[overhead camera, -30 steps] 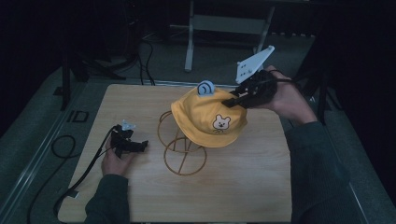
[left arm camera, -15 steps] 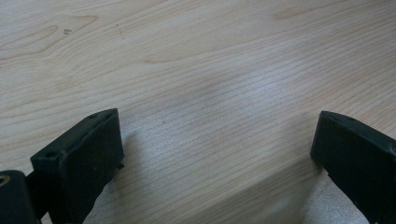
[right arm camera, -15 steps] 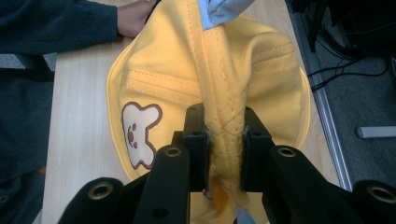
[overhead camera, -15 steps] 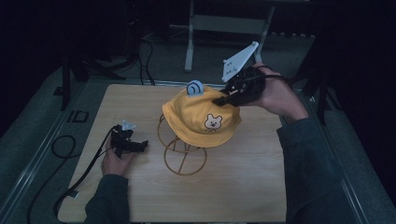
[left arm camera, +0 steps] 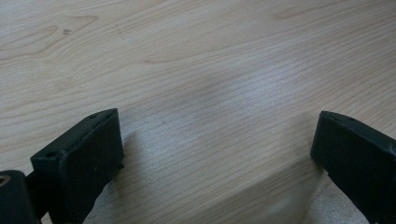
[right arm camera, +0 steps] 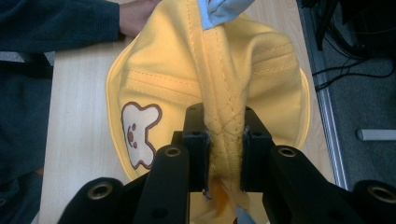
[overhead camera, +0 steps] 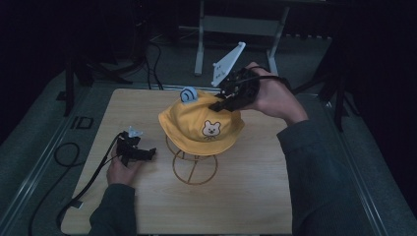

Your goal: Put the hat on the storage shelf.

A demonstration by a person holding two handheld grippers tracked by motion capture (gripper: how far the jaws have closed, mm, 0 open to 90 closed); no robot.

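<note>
yellow hat [right arm camera: 233, 79] pinched in right claw [right arm camera: 223, 140]

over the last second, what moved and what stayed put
The right gripper, shut on the yellow hat, carried it leftward and toward the table's far edge, over the wire stand. The left gripper stayed open on the table; the stand did not move.

wooden table [overhead camera: 255, 196] | grey floor [overhead camera: 34, 132] | metal frame legs [overhead camera: 199, 44] behind table | black cables [overhead camera: 157, 54] on floor
</note>
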